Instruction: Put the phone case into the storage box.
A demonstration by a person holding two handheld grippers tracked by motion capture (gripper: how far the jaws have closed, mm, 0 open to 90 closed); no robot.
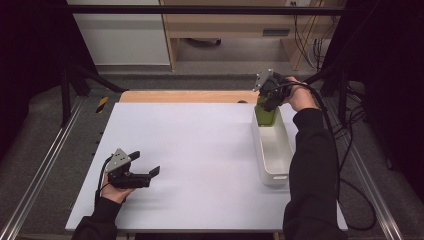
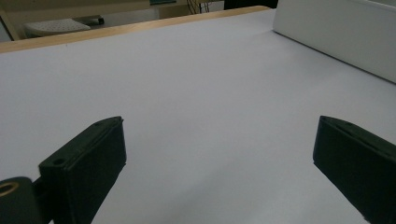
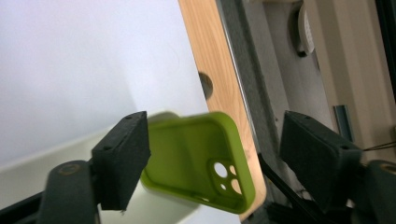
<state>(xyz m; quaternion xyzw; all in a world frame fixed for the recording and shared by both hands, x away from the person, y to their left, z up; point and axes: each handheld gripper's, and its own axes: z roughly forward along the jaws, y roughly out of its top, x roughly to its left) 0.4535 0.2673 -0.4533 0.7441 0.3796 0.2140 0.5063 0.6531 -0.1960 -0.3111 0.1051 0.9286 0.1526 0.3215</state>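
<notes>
A lime-green phone case (image 1: 265, 116) (image 3: 196, 154) stands tilted at the far end of a long white bin (image 1: 274, 150) (image 3: 32, 172), its camera cut-out facing the right gripper view. My right gripper (image 1: 267, 104) (image 3: 215, 137) hangs over it with the jaws on either side of the case. A gap shows between the case and the right-hand jaw, so no grip holds it. My left gripper (image 1: 146, 162) (image 2: 217, 154) rests low over the white table (image 1: 190, 150) at the front left, open, with nothing between its jaws.
The bin's white side wall (image 2: 336, 32) lies to the right of the left gripper. A wooden strip (image 1: 185, 96) (image 3: 219, 70) edges the table's far side. Metal rails (image 1: 45, 165) run along both sides, and cables (image 1: 350, 150) trail at the right.
</notes>
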